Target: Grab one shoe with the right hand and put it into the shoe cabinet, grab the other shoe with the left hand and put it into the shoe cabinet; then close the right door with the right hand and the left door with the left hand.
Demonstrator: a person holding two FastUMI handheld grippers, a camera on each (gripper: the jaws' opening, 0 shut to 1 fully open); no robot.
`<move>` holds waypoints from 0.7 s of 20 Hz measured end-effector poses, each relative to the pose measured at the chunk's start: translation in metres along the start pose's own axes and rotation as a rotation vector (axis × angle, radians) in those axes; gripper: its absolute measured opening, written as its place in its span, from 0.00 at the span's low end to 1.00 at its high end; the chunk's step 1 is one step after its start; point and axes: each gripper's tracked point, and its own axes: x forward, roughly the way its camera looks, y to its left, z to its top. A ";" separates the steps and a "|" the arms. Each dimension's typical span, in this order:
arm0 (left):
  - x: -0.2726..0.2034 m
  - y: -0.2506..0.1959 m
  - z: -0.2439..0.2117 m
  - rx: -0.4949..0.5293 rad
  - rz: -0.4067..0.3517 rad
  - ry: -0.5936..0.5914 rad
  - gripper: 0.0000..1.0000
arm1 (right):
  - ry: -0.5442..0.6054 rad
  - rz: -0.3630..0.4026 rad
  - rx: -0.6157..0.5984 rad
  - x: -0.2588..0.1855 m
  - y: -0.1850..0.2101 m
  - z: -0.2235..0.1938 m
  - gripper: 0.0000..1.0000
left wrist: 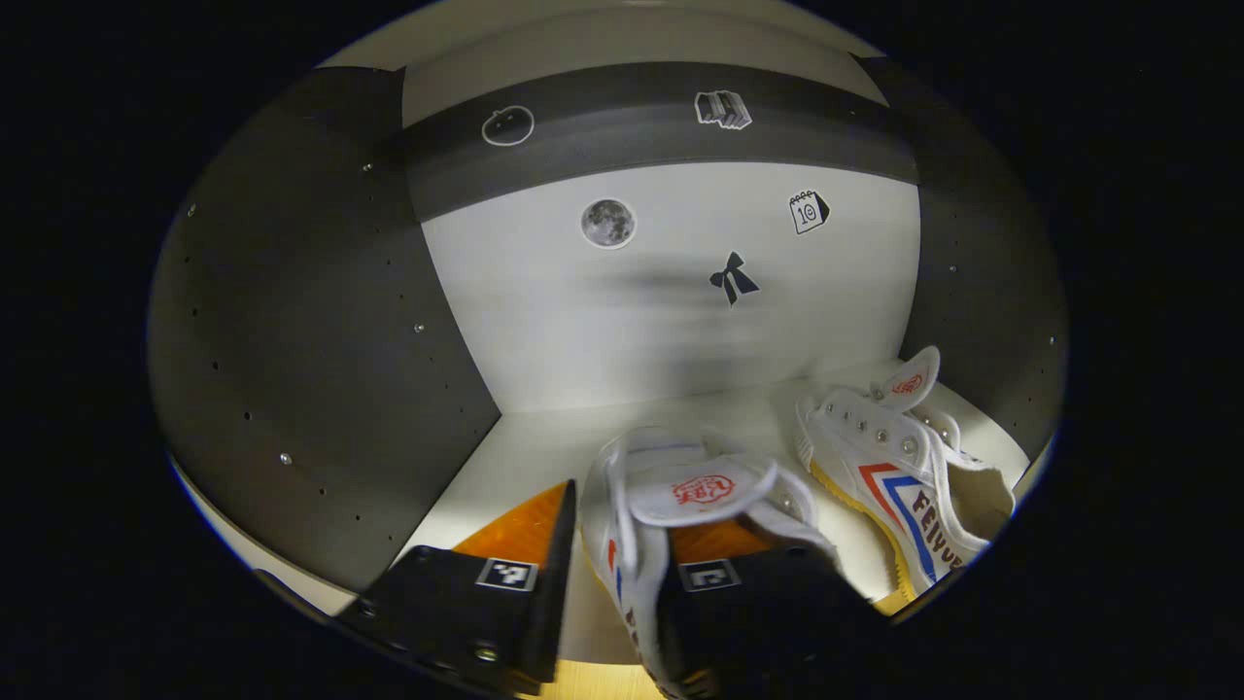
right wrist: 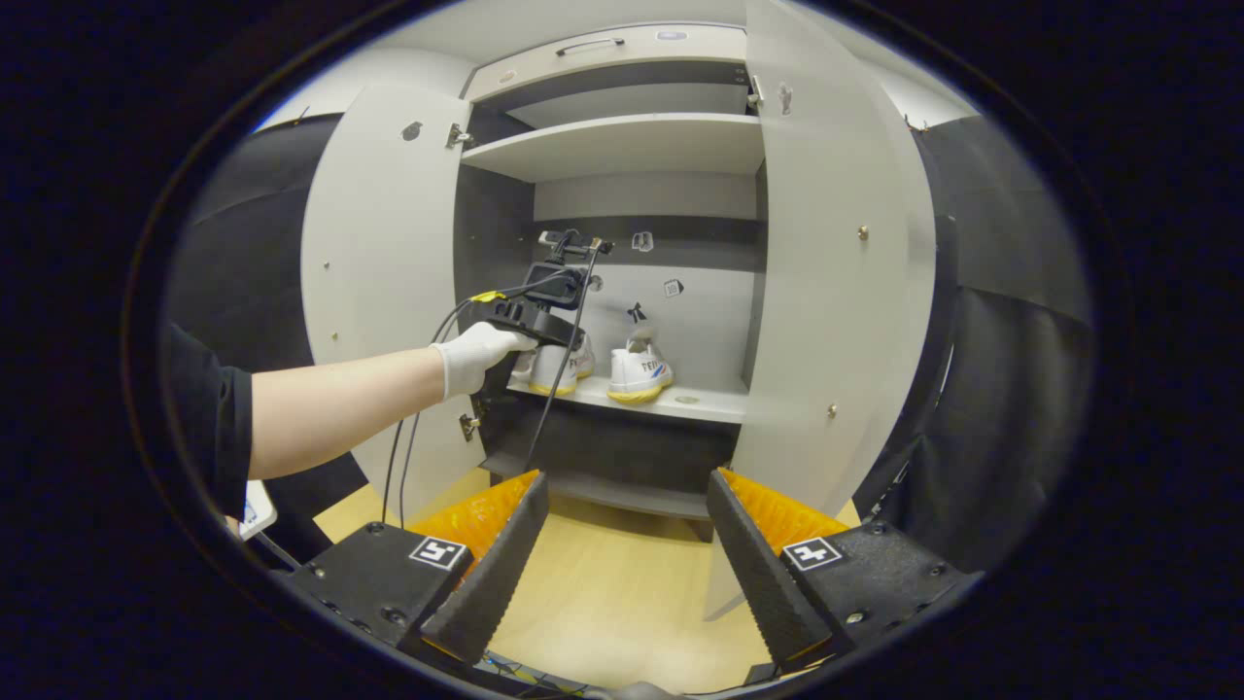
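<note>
— White canvas sits between your left gripper (left wrist: 612,574) jaws: the second shoe (left wrist: 671,515) is inside the shoe cabinet (right wrist: 622,146), over the shelf (left wrist: 525,437). Can I let go?

— You look close. The jaws stand partly open around its heel end; whether both pads press it, I cannot tell. The first shoe (left wrist: 904,467) rests at your two o'clock, just beside. Lower until the sole lies flat on the shelf, then widen the jaws fully and draw straight back so the tongue doesn't snag.

— And my right gripper (right wrist: 627,544)?

— Its jaws are wide open, holding nothing, well back from the cabinet. In the right gripper view both shoes are at twelve o'clock, your gloved hand (right wrist: 476,355) at ten. The right door (right wrist: 836,292) stands open at one o'clock, the left door (right wrist: 384,282) at eleven. Clear your left arm first, I'd say, then push each door near its free edge.
</note>
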 end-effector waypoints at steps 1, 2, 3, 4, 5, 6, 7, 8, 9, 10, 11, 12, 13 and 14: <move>-0.004 0.000 0.005 -0.001 -0.005 -0.023 0.60 | 0.000 0.002 0.003 0.000 0.000 0.001 1.00; -0.009 0.002 0.006 -0.005 -0.006 -0.037 0.81 | -0.001 0.005 0.004 -0.001 0.000 0.001 1.00; -0.014 0.006 0.008 -0.002 0.008 -0.049 0.99 | -0.001 0.003 0.000 -0.001 -0.001 0.001 1.00; -0.019 0.012 0.009 -0.008 0.019 -0.058 0.99 | -0.005 0.001 -0.003 -0.002 -0.002 0.002 1.00; -0.025 0.014 0.012 -0.028 0.016 -0.074 0.92 | -0.011 -0.001 -0.005 -0.003 -0.003 0.004 1.00; -0.030 0.017 0.013 -0.050 0.024 -0.087 0.97 | -0.019 -0.004 -0.005 -0.005 -0.004 0.007 1.00; -0.036 0.023 0.012 -0.067 0.035 -0.093 0.96 | -0.031 -0.011 -0.003 -0.007 -0.005 0.010 1.00; -0.044 0.020 0.015 -0.093 0.015 -0.113 0.96 | -0.042 -0.015 -0.001 -0.009 -0.006 0.013 1.00; -0.051 0.019 0.020 -0.109 0.004 -0.137 0.97 | -0.051 -0.021 -0.002 -0.011 -0.007 0.015 1.00; -0.060 0.023 0.022 -0.113 0.003 -0.150 0.97 | -0.059 -0.027 -0.002 -0.014 -0.007 0.017 1.00; -0.067 0.024 0.024 -0.110 0.008 -0.164 0.97 | -0.065 -0.032 -0.002 -0.016 -0.007 0.018 1.00; -0.073 0.025 0.024 -0.105 0.012 -0.173 0.97 | -0.068 -0.035 -0.002 -0.018 -0.006 0.019 1.00; -0.081 0.025 0.024 -0.105 0.009 -0.184 0.96 | -0.075 -0.038 -0.003 -0.021 -0.004 0.021 1.00; -0.092 0.025 0.026 -0.105 0.008 -0.200 0.96 | -0.085 -0.039 -0.007 -0.024 -0.002 0.023 1.00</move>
